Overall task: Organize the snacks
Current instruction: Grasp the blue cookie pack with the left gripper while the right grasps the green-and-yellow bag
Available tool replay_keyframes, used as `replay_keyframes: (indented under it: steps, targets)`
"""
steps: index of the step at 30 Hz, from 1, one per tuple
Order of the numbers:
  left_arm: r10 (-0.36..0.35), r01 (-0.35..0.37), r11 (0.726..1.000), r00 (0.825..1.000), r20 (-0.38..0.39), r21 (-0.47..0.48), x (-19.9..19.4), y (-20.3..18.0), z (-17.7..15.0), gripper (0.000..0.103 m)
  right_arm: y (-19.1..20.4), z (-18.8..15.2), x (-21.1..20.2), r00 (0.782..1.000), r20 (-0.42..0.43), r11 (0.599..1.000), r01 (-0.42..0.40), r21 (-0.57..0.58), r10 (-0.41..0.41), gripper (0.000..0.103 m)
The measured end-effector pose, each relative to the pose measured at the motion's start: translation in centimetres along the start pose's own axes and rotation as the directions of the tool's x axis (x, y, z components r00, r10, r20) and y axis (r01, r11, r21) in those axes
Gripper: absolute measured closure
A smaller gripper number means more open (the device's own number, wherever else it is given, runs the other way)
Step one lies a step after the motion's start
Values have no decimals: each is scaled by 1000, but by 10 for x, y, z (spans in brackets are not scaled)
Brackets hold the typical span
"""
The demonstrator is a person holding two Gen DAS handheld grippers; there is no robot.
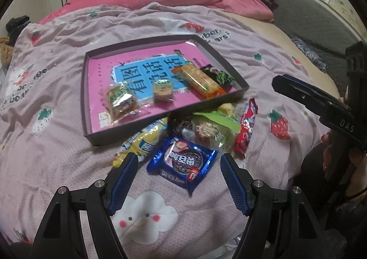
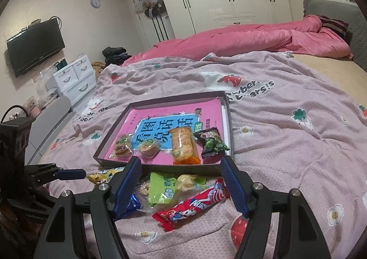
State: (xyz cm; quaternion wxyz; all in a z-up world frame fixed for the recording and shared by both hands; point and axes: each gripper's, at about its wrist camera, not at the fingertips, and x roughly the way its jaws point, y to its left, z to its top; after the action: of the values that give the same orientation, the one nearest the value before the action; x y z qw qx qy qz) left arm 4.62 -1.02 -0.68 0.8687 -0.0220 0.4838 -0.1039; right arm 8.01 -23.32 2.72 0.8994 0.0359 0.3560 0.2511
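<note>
Fingers of both grippers stand spread and hold nothing, as we read it. On the left gripper the blue pads flank the blue cookie packet without touching it; we judge this packet the next pick. On the right gripper the fingers hang apart over the loose pile, with the red wrapper lying between and below them, clear of the pads.

Progress, largest item first. We note the pink-lilac bedspread carrying everything. On it sits the shallow dark tray, lined with a pink printed sheet. Four snacks already lie inside, along its near side: a long orange cracker pack, a dark green-printed packet, a clear-wrapped cake, and a small round sweet.

Left outside, bunched against the tray's near wall: a yellow packet, the blue cookie packet, a green-topped clear bag, the red wrapper, and at least one small dark piece that we cannot identify.

We judge the sorting roughly half done.
</note>
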Motion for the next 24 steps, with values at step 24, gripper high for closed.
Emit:
replay_keyframes:
  steps: [24]
  targets:
    - [-37,36,999,995,-95,-10,30,-3,-10,27,14,-15,25,991,-126,998,-48,-32,43,32]
